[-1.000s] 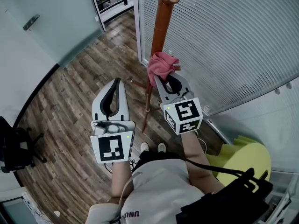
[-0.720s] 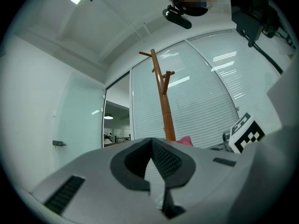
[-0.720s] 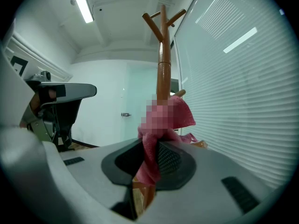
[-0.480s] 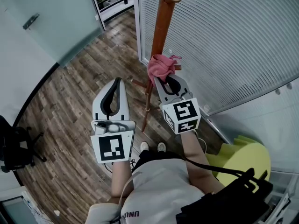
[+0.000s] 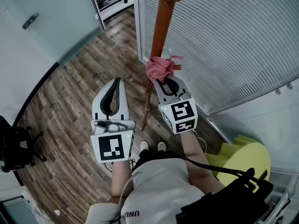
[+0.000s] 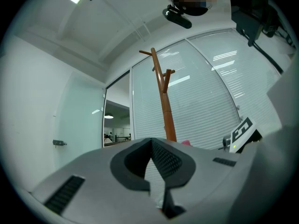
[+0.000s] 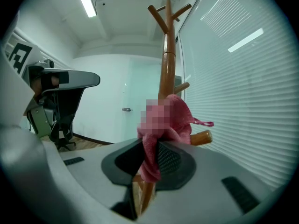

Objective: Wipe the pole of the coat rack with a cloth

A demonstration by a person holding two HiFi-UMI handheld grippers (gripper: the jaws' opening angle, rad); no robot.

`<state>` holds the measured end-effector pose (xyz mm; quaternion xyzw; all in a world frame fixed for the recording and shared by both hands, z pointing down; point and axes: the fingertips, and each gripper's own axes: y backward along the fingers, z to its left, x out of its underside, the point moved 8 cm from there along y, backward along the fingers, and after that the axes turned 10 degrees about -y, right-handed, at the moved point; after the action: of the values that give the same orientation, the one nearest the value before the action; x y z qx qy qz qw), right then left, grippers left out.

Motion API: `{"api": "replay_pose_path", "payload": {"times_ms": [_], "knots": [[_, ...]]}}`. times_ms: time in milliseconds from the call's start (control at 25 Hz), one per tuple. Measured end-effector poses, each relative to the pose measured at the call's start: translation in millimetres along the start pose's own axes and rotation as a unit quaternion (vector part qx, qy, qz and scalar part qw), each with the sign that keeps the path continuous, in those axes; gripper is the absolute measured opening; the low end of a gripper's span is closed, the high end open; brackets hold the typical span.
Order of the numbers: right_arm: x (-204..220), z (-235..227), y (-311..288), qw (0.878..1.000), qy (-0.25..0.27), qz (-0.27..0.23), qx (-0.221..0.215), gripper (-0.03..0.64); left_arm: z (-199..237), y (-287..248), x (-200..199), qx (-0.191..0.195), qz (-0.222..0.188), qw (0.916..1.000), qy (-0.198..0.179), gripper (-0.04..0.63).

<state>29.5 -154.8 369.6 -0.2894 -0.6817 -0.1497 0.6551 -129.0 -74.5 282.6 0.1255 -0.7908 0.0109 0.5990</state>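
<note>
Room: A wood-plank floor (image 5: 70,92) was seen from above, bounded by a glass wall with slatted blinds (image 5: 224,41), before which the coat rack was stood.
Right gripper: The right gripper (image 7: 150,158) was found closed, with a fold of the pink cloth (image 7: 175,115) pinched between its pads; nothing else was held.
Cloth: The cloth was bunched above the jaws and pressed against the pole (image 7: 167,69), just beside a short lower peg (image 7: 202,137); a loose strand was left hanging out on the blinds side.
Pole: The brown pole was seen rising well above the cloth to its upper pegs, and its legs were seen spread on the floor below.
Left gripper: The left gripper (image 6: 152,164) was held apart from the rack, jaws brought together on nothing, and pointed towards the pole without touching it.
Change: Over the last second the cloth and the right gripper were shifted only a little, slightly downward and towards the left gripper along the pole; the left gripper was not moved.
Meaning: A slow rubbing stroke at peg height is judged to have been under way. Most of the pole, above and below the cloth, is judged not yet to have been covered, and the peg may be caught by the loose strand if the stroke is carried past it.
</note>
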Motion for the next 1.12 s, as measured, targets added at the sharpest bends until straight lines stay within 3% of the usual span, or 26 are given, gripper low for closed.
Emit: {"api": "replay_pose_path", "payload": {"times_ms": [480,880,1120], "knots": [[9.8,1.4,-4.4,1.0,0.013,0.015,-0.003,0.074,0.5,-1.1,1.4,0.0,0.002,1.0,0.002,0.012],[18.1,4.3,-6.1,0.999,0.023,0.023,-0.004,0.074,2.8,-1.2,2.2,0.008,-0.01,0.9996,-0.027,0.012],[23.8,2.9,-8.1,0.999,0.022,0.034,-0.006,0.074,1.4,-3.2,2.6,0.007,-0.012,0.9996,-0.026,0.012]]}}
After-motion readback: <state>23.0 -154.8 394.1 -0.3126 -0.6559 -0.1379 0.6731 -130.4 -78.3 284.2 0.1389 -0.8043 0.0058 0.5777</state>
